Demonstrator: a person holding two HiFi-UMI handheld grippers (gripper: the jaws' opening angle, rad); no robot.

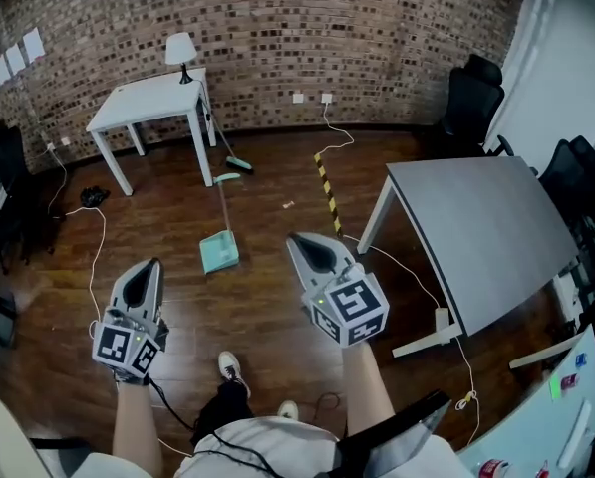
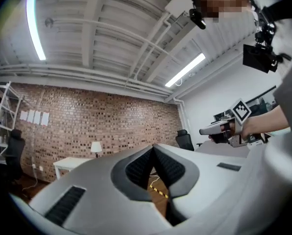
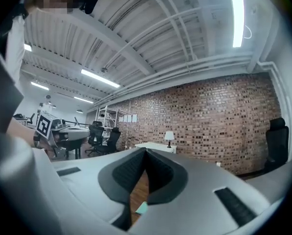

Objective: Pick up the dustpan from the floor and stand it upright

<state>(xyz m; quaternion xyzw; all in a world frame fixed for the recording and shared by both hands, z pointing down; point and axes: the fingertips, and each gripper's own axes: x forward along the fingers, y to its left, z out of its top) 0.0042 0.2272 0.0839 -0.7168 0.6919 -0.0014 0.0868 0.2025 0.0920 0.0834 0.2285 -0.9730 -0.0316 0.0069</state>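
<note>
Room: brick wall (image 1: 277,28) at 12 o'clock, dark wooden floor (image 1: 277,182) in front of it.
Dustpan (image 1: 218,251): teal, lying flat on the floor at 12 o'clock in the head view, long handle pointing away toward the wall, touched by neither tool.
Left tool (image 1: 151,267): at 8 o'clock of the Dustpan, well apart from it, pressed together, empty.
Right tool (image 1: 299,244): at 3 o'clock of the Dustpan, near but apart, pressed together, empty; sliver of teal visible below the pads in the right gripper view.
White counter (image 1: 148,108): at 11 o'clock, carrying a small lamp (image 1: 181,53).
Broom (image 1: 237,164): teal head on the floor just beyond the Dustpan's handle, stick slanting up toward the White counter.
Grey counter (image 1: 476,227): at 3 o'clock.
Striped tape (image 1: 327,192): yellow-black strip on the floor at 1 o'clock.
</note>
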